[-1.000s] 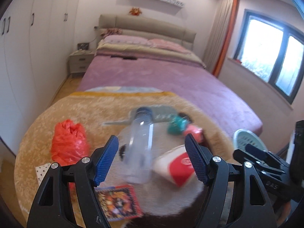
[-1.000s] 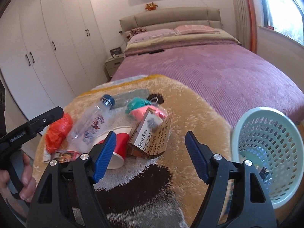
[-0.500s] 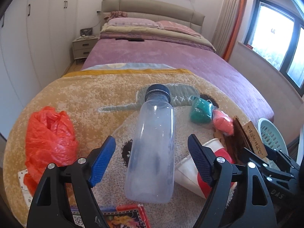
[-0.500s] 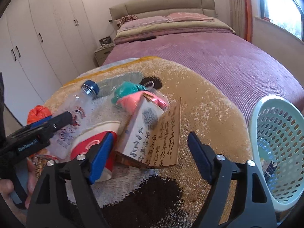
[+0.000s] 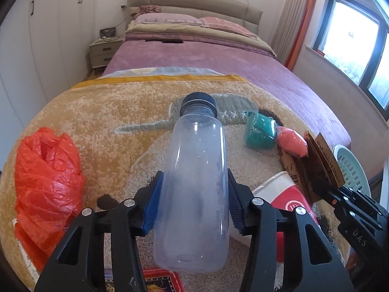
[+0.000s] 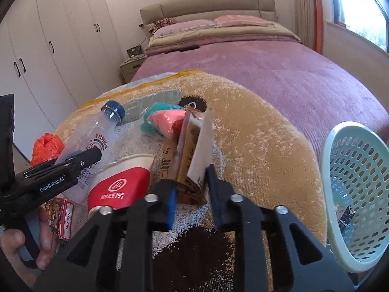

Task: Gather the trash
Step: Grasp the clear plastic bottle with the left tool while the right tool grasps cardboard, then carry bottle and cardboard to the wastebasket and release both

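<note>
Bedroom clutter lies on a shaggy blanket (image 5: 102,112) at the foot of the bed, with a pale green basket (image 6: 335,170) just to the right. The left gripper (image 5: 192,206) has its jaws pressed against a clear bottle's (image 5: 194,182) sides; the right gripper (image 6: 190,194) has its jaws nearly closed around a brown paper carton (image 6: 192,150). Judging by its smooth, round sides, the bottle may slip or crumple when lifted, and the carton's loose flap could snag the paper cup (image 6: 121,185) beside it.

Both wrist views close, facing bed (image 5: 206,56); share rug (image 6: 255,146).
</note>
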A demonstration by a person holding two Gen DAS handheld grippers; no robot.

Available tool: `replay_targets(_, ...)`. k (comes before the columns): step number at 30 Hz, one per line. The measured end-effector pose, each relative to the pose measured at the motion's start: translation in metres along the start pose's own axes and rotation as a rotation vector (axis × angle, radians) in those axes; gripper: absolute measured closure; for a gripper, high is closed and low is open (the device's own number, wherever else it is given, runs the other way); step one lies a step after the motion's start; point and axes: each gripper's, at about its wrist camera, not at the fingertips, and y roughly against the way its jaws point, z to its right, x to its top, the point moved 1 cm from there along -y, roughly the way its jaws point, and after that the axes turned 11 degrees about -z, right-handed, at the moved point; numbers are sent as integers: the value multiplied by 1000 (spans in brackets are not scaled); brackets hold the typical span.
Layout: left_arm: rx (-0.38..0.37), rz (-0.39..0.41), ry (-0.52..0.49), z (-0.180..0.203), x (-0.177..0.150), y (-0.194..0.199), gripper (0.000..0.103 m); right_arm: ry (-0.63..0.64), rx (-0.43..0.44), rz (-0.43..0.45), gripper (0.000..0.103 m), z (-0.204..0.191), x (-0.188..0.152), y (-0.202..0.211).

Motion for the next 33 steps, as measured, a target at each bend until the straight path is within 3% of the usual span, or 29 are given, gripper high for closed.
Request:
replay_targets(1,0,10,5,0,-1,2,57,-5,9,4,97,1,0,1)
replay_targets(4,-9,38,14,0,-2,13,58,-6,9,37,98,4,-2,9)
replay_targets(18,-117,152,-11,28,-8,66,58,-37,12,110,99,22,-11,60)
replay_targets(26,-187,175,-101,79,-12,80,58,-77,-32,190,99,48,-14,103)
replay_targets(33,-246,155,-193,135,-15,73,58,-176,-100,223,99,98,-18,125)
